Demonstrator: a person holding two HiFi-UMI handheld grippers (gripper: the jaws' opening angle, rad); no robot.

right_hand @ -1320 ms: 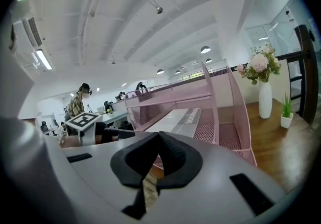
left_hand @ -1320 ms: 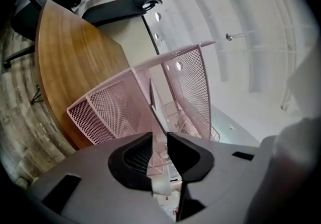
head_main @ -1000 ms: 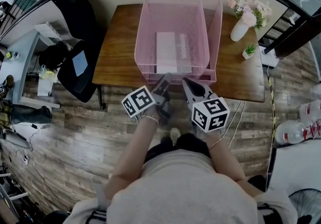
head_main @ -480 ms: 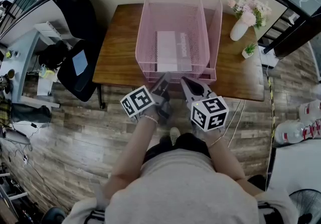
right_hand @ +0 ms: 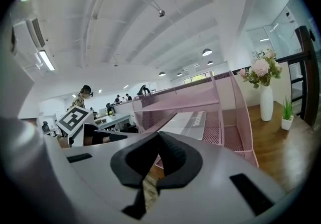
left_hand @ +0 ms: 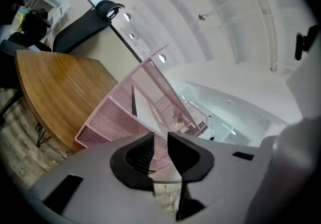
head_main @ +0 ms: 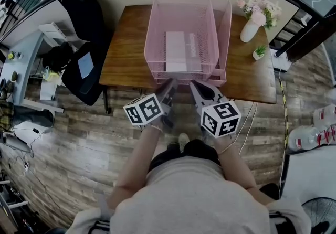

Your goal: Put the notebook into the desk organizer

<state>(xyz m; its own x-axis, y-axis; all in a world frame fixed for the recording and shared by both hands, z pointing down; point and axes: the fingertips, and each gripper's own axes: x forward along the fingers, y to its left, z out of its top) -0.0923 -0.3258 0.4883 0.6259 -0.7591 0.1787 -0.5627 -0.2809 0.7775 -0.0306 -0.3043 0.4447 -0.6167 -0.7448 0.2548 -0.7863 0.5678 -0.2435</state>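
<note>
A pink mesh desk organizer (head_main: 152, 33) stands on the wooden table (head_main: 126, 54). A white and grey notebook (head_main: 181, 52) lies flat in its tray. Both grippers hover just off the table's front edge, in front of the organizer and clear of it. My left gripper (head_main: 170, 83) has its jaws opening, with a narrow gap and nothing between them; its own view shows that gap (left_hand: 160, 140) and the organizer (left_hand: 108, 112) ahead. My right gripper (head_main: 193, 85) is shut on nothing, its pads meeting (right_hand: 158, 137), with the notebook (right_hand: 188, 121) seen inside the organizer (right_hand: 228, 112).
A white vase of pink flowers (head_main: 252, 23) and a small potted plant (head_main: 259, 53) stand on the table's right end. A black office chair (head_main: 79, 28) sits left of the table. People stand far back in the right gripper view.
My left gripper has drawn back slightly toward the person and to the left. The right gripper and the notebook have stayed where they were.
</note>
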